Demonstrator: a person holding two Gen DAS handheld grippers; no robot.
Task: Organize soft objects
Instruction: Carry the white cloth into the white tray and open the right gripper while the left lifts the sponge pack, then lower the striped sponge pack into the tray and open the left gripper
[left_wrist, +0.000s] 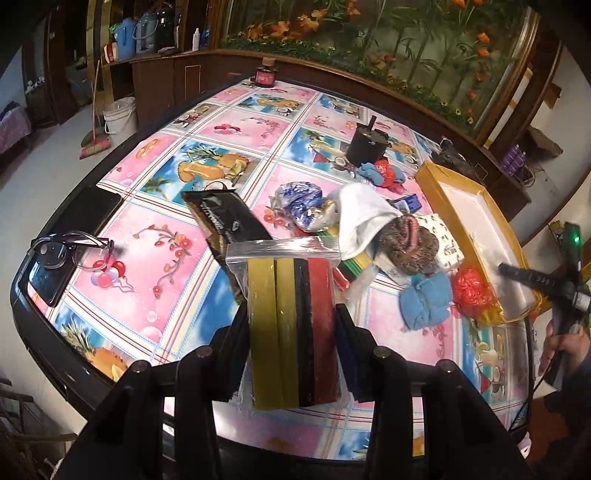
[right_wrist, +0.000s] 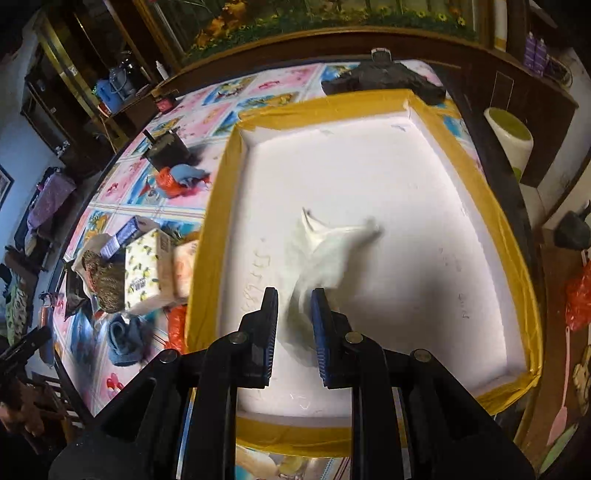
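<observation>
My left gripper (left_wrist: 291, 325) is shut on a clear zip bag of coloured clay sticks (left_wrist: 291, 317) and holds it over the table's near side. My right gripper (right_wrist: 293, 325) hangs over the white foam box with yellow tape (right_wrist: 369, 101); its jaws stand apart, and a blurred white cloth (right_wrist: 325, 251) lies between and beyond them inside the box. I cannot tell whether the fingers touch it. The box also shows in the left wrist view (left_wrist: 432, 177). A pile of soft things sits beside it: white cloth (left_wrist: 362, 214), brown knit hat (left_wrist: 406, 240), blue cloth (left_wrist: 424, 299), red net (left_wrist: 472, 288).
A black packet (left_wrist: 229, 218), a blue-white bag (left_wrist: 299, 203), a tissue pack (right_wrist: 147, 266), a black cup (left_wrist: 367, 142), glasses (left_wrist: 70, 251) and a phone (left_wrist: 44, 280) lie on the flowered tablecloth (left_wrist: 155, 229). A dark jar (left_wrist: 264, 75) stands at the far edge.
</observation>
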